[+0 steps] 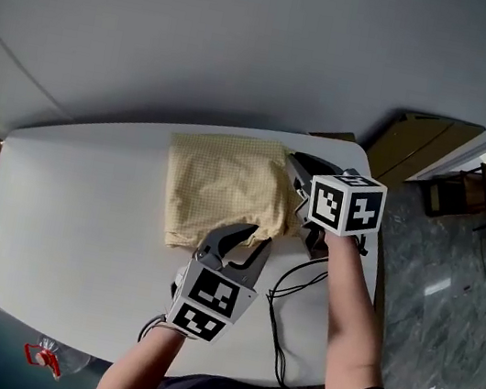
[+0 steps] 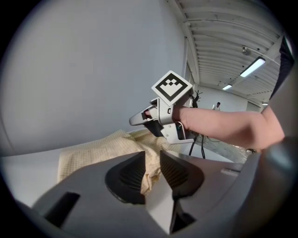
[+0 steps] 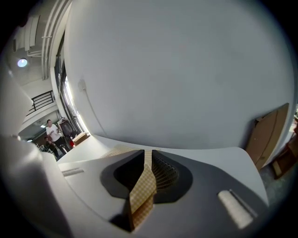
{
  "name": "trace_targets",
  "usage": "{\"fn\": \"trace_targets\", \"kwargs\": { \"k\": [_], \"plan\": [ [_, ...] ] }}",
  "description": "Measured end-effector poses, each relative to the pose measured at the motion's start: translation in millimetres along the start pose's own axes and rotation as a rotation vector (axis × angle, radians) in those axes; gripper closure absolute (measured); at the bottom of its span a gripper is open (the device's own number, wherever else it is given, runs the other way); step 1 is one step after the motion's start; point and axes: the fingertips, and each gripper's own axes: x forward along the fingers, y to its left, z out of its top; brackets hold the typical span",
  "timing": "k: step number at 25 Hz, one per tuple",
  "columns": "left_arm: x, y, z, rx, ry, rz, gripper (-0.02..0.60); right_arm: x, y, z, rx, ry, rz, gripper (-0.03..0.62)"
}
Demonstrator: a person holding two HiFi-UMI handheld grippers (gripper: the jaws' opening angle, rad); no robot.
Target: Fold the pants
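Observation:
The yellow checked pants (image 1: 226, 186) lie folded into a rough rectangle on the white table (image 1: 73, 206). My left gripper (image 1: 250, 235) stands at the bundle's near edge. Its jaws are apart, with a fold of the cloth (image 2: 148, 174) loose between them (image 2: 151, 158). My right gripper (image 1: 295, 163) is at the bundle's right edge, and it also shows from the left gripper view (image 2: 139, 118). A thin strip of the pants (image 3: 142, 190) runs through the narrow gap between its jaws (image 3: 148, 155), which stand slightly apart and do not pinch it.
A black cable (image 1: 287, 290) loops over the table's near right part. Flat cardboard (image 1: 420, 141) leans beyond the table's right end on the marbled floor. A red-handled item (image 1: 42, 356) lies below the near left edge. A person (image 3: 51, 135) stands far off.

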Motion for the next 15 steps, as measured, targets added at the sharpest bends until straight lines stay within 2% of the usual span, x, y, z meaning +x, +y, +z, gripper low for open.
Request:
{"fn": "trace_targets", "kwargs": {
  "k": [2,5,10,15],
  "plan": [
    [-10.7,14.0,-1.5,-0.023,-0.006,0.036,0.541,-2.9,9.4,1.1,-0.017,0.002,0.012,0.542],
    [-32.2,41.1,-6.5,-0.062,-0.013,0.097,0.584,-8.1,29.8,0.7,-0.03,-0.003,0.028,0.543],
    [-73.2,92.3,-25.6,-0.118,-0.02,0.187,0.583,-6.4,75.2,-2.2,-0.046,-0.015,0.053,0.544],
    [-100.4,129.4,-62.1,-0.157,0.022,0.206,0.555,10.9,139.3,-22.2,-0.102,0.028,0.094,0.542]
  ]
}}
